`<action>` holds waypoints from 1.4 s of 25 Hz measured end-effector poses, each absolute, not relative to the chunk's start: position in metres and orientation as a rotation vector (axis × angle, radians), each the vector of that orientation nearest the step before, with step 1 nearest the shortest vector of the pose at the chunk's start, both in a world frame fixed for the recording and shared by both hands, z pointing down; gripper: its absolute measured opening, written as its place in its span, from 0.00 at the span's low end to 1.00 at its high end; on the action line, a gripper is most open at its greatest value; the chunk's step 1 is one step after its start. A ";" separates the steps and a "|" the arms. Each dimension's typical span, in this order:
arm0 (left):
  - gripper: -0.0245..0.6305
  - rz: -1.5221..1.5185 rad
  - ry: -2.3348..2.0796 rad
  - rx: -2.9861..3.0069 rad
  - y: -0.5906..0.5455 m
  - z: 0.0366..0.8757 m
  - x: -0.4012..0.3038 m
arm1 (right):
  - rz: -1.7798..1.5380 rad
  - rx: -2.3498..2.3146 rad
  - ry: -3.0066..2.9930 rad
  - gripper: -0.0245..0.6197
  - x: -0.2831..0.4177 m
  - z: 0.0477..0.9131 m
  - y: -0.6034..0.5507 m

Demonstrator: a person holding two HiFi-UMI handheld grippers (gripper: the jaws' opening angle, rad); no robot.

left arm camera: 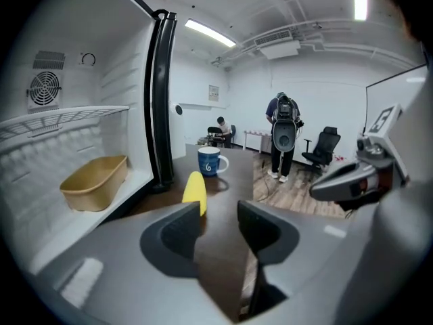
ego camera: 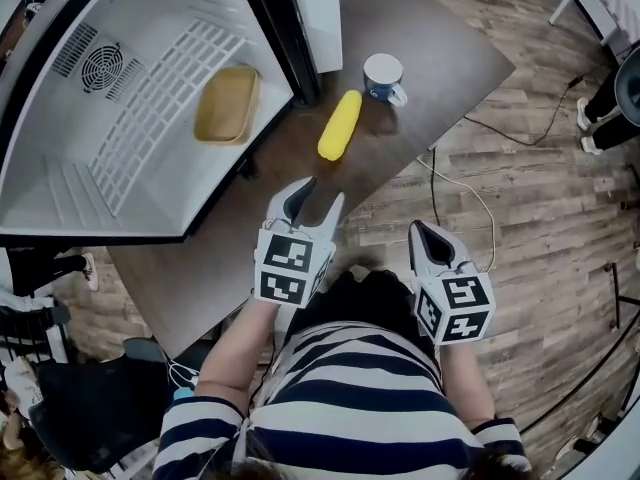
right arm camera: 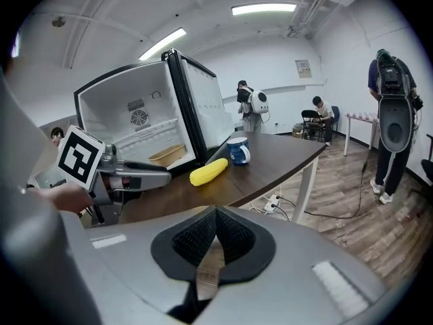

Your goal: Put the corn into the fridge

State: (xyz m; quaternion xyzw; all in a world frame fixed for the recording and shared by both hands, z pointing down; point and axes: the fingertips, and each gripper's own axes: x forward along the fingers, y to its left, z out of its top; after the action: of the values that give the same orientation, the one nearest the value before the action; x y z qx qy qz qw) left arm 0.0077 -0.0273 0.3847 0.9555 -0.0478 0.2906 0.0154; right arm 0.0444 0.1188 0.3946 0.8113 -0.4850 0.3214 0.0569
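Note:
A yellow corn cob (ego camera: 340, 124) lies on the dark brown table (ego camera: 440, 63), just outside the open fridge (ego camera: 70, 183) and beside a mug. My left gripper (ego camera: 314, 194) is open and empty, its fingers pointing at the corn (left arm camera: 195, 189) from the near side with bare table between. My right gripper (ego camera: 425, 233) is shut with nothing in it, held off the table's near right edge. In the right gripper view the corn (right arm camera: 208, 171) lies ahead and the left gripper (right arm camera: 162, 176) shows at the left.
A blue-and-white mug (ego camera: 384, 76) stands right of the corn. A tan tray (ego camera: 228, 105) rests on the fridge floor under a white wire shelf (ego camera: 160, 108). The fridge's black door edge (ego camera: 282, 38) stands beside the corn. Cables (ego camera: 470, 193) run over the wooden floor; people stand in the room.

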 end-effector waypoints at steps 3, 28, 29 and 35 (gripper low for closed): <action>0.04 0.947 -0.164 2.964 -0.036 0.392 0.023 | 0.997 2.449 -1.477 0.03 0.056 0.399 0.115; 0.04 1.439 -0.354 2.797 -0.089 0.443 0.129 | 1.069 2.122 -1.833 0.03 0.161 0.444 0.065; 0.04 1.456 -0.357 2.790 -0.091 0.447 0.130 | 1.072 2.115 -1.844 0.03 0.163 0.446 0.063; 0.04 1.512 -0.332 2.717 -0.096 0.461 0.138 | 1.105 2.068 -1.898 0.03 0.168 0.458 0.053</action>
State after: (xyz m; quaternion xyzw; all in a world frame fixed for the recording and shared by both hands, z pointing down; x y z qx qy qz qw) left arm 0.1378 -0.0959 0.4611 0.8687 -0.1063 0.4837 0.0073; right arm 0.1683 0.0533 0.4578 0.6843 -0.6278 0.3656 0.0624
